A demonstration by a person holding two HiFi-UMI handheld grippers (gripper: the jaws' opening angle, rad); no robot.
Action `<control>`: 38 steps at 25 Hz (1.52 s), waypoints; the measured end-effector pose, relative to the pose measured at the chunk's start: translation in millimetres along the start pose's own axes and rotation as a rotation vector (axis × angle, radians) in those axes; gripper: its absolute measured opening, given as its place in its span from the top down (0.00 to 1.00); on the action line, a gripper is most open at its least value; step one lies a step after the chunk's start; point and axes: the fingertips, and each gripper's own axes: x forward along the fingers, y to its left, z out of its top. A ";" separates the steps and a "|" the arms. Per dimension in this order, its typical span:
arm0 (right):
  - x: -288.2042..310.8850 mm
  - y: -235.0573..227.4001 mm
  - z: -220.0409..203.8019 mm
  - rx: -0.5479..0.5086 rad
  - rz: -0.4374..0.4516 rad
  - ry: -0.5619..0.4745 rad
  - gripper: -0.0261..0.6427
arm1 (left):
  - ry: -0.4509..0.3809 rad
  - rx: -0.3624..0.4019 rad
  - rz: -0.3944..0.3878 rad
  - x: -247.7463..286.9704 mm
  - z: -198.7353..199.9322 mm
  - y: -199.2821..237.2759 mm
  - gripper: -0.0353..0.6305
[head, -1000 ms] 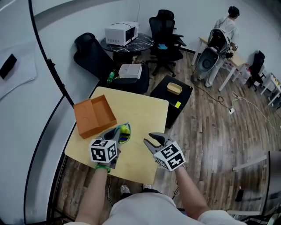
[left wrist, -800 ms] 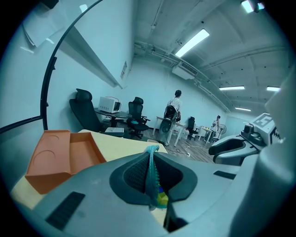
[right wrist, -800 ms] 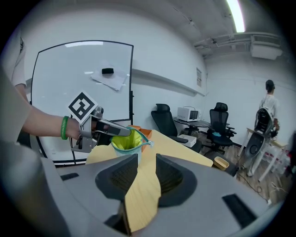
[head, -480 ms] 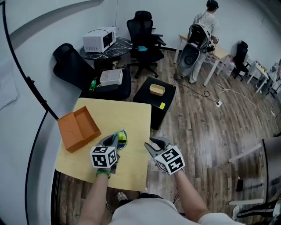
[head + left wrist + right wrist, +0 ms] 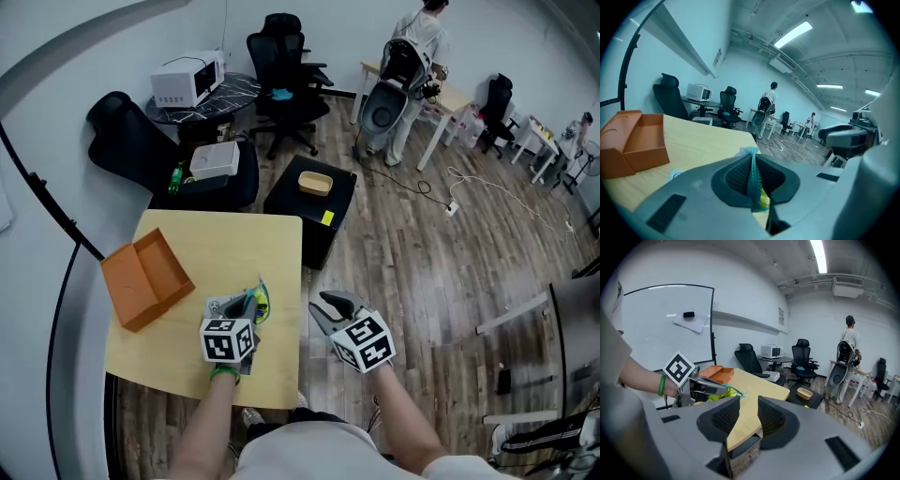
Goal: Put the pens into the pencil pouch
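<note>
Pinching a teal and yellow mesh pencil pouch (image 5: pixel 750 154) by its edge with the left tongs (image 5: pixel 240 307), pressed together on the fabric, close over the pale wooden surface (image 5: pixel 216 244) near its right edge. Holding the right tongs (image 5: pixel 749 414) spread and empty, out past that edge over the floor. Probably placing the pouch, with no pen picked up yet. To do it well: lay the pouch flat, keep the pinch on 1 lip so the mouth gapes, and feed pens 1 at a time. Can't find a pen in any of the 3 views, not even in the open orange cardboard box (image 5: pixel 141 277). Can't tell whether some lie inside the pouch, mostly hidden behind the left tongs.
</note>
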 end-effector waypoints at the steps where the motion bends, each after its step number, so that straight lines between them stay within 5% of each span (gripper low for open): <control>1: -1.7 -2.3 -1.6 0.002 -0.004 0.003 0.78 | 0.010 -0.003 -0.004 3.5 -5.1 -2.1 0.91; 13: -14.9 -18.4 -23.1 0.022 -0.030 0.035 0.78 | 0.114 -0.004 -0.045 34.3 -54.2 -17.9 0.90; 15: -13.2 -18.0 -23.4 0.027 -0.027 0.029 0.78 | 0.093 0.004 -0.056 31.8 -49.4 -20.7 0.78; 23: 7.0 -1.3 5.8 0.026 0.011 -0.054 0.78 | -0.066 0.060 -0.075 -11.2 2.7 -21.2 0.64; 35: 0.7 33.5 96.3 -0.016 0.034 -0.331 0.76 | -0.409 0.210 0.052 -131.1 111.8 -17.5 0.65; 38: -5.1 42.7 107.9 -0.028 0.037 -0.368 0.76 | -0.456 0.252 0.081 -156.8 122.8 -18.0 0.73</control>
